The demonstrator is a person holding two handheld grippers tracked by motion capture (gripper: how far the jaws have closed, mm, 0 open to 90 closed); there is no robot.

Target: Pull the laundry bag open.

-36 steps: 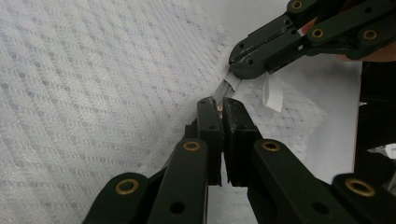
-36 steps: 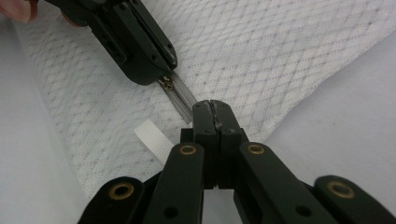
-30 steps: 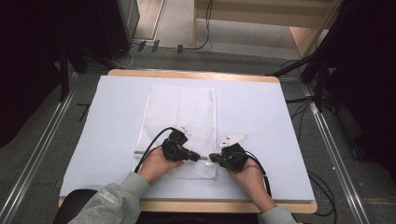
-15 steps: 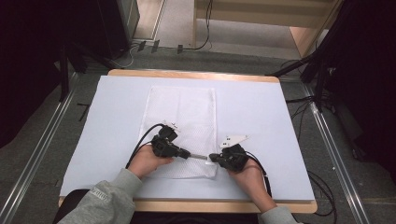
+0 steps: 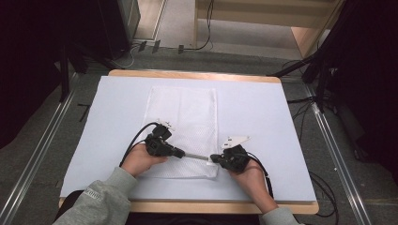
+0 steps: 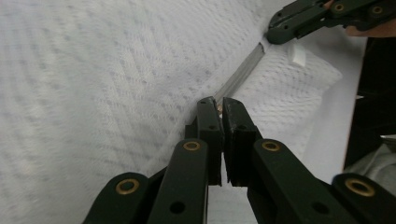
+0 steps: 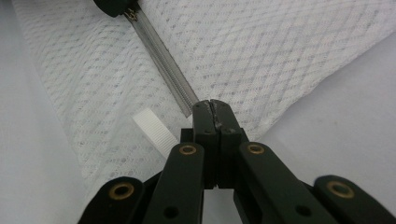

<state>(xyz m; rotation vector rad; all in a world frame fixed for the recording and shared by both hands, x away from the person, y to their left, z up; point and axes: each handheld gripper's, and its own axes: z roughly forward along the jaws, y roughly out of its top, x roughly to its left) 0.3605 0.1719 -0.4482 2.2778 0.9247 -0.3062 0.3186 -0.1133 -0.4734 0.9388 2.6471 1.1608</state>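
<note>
White covering is spread over the bench point(image 5: 263, 117), where a flat mesh laundry bag point(image 5: 187, 117) is laid centrally; its contents cannot be told. Its near-edge zipper point(image 5: 197, 156) is grasped by the clenched left gripper point(image 5: 180, 153) and right gripper point(image 5: 214, 158).

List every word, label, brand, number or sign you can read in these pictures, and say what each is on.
None can be read.
Sleeve cuff: a small dark mark, too blurred to read.
White mesh laundry bag, its white tab, left gripper and right gripper: no lettering shows.
</note>
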